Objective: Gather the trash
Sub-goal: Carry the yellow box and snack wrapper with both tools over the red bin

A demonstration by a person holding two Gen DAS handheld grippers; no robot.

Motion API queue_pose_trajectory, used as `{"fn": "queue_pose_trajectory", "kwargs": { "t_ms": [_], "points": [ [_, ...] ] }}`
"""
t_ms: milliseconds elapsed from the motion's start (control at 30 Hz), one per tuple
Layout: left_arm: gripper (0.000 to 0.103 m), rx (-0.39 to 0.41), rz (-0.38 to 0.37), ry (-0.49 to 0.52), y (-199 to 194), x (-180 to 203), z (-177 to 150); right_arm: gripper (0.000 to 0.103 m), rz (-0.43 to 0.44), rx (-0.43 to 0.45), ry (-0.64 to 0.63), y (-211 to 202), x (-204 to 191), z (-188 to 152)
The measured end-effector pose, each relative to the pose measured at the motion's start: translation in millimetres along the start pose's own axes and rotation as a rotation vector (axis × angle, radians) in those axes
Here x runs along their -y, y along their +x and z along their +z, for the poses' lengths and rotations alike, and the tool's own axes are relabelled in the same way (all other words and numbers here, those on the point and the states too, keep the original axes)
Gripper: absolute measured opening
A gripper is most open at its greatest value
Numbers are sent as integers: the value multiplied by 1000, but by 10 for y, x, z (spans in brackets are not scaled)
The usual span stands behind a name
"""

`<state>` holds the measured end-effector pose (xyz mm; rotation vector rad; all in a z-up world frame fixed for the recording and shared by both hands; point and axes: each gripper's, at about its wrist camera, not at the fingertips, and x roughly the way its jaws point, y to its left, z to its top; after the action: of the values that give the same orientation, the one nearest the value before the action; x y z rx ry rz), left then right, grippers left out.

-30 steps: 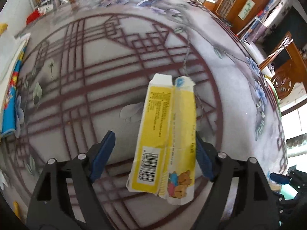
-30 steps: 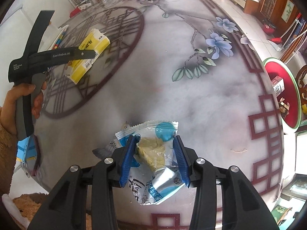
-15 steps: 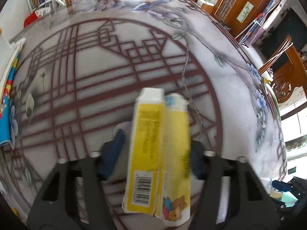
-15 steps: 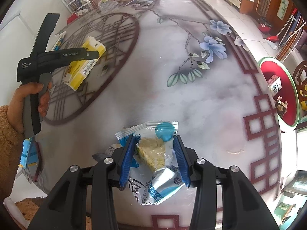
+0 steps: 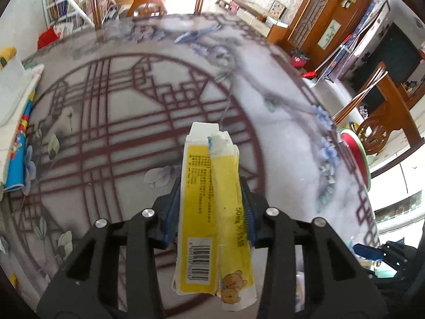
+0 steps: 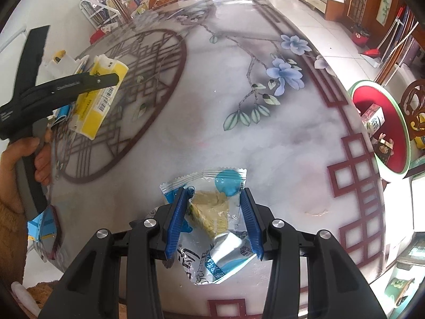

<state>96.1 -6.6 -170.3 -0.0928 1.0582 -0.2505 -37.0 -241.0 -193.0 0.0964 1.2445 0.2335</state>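
Each of the 2 fisheye cameras rides low behind its own fingers, close above the marble-patterned round tabletop (image 5: 127, 111) (image 6: 265, 138). The right one faces across toward the left black gripper (image 6: 101, 79) (both share the dark lattice circle (image 5: 93, 133) (image 6: 148, 61)).

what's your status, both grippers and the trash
Left gripper shut on flattened yellow carton. Right gripper shut on snack wrapper. Red bin at table's right, path unobstructed.

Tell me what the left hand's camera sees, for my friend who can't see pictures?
The left gripper is squeezed shut on a flattened yellow carton with a barcode and a cartoon bear. Behind it is a marble-look table with dark red lattice lines and painted flowers.
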Motion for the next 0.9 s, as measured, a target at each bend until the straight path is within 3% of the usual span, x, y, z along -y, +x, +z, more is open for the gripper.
{"fn": "queue_pose_trajectory", "kwargs": {
  "t_ms": [467,900],
  "points": [
    [39,184,-106,78,-741,569,193,41,2,179,45,-541,116,278],
    [41,197,-169,132,-877,969,145,41,7,257,105,-863,347,286]
  ]
}}
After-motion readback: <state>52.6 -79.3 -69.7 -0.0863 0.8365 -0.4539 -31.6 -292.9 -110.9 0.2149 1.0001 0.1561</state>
